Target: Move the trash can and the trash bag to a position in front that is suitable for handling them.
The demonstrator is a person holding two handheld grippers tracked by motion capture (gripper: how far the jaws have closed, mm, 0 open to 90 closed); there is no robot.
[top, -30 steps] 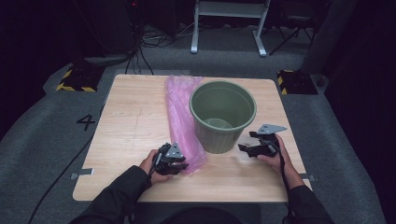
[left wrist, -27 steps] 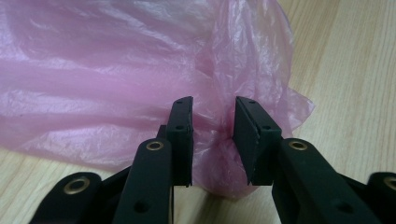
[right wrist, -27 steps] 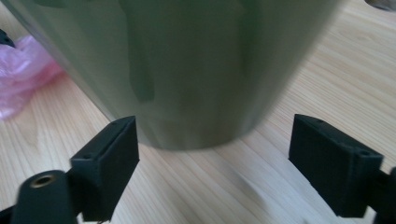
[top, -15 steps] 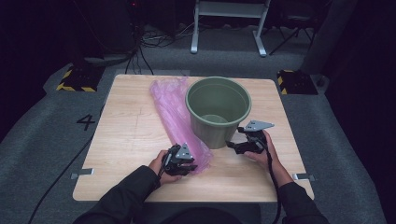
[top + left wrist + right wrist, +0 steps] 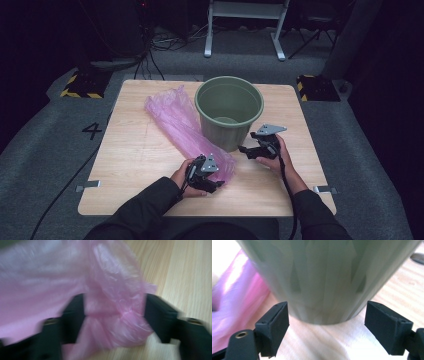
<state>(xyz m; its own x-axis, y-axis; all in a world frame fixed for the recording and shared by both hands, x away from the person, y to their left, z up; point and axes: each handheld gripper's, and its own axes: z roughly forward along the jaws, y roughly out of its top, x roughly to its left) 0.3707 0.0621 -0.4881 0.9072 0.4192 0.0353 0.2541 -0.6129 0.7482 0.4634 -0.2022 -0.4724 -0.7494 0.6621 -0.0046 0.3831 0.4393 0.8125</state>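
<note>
Beside the table [image 5: 125, 165], floor reads "4" [image 5: 92, 131].

A translucent pink plastic bag [image 5: 186, 128] lies by the black left gripper [image 5: 212, 181]. Ahead of the black right gripper [image 5: 248, 150] stands an olive-green bucket [image 5: 229, 111] on the pale wood-grain table [image 5: 130, 155].

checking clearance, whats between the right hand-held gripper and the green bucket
Only bare wooden table; the right gripper view shows the right hand-held gripper open before the green bucket.
</note>
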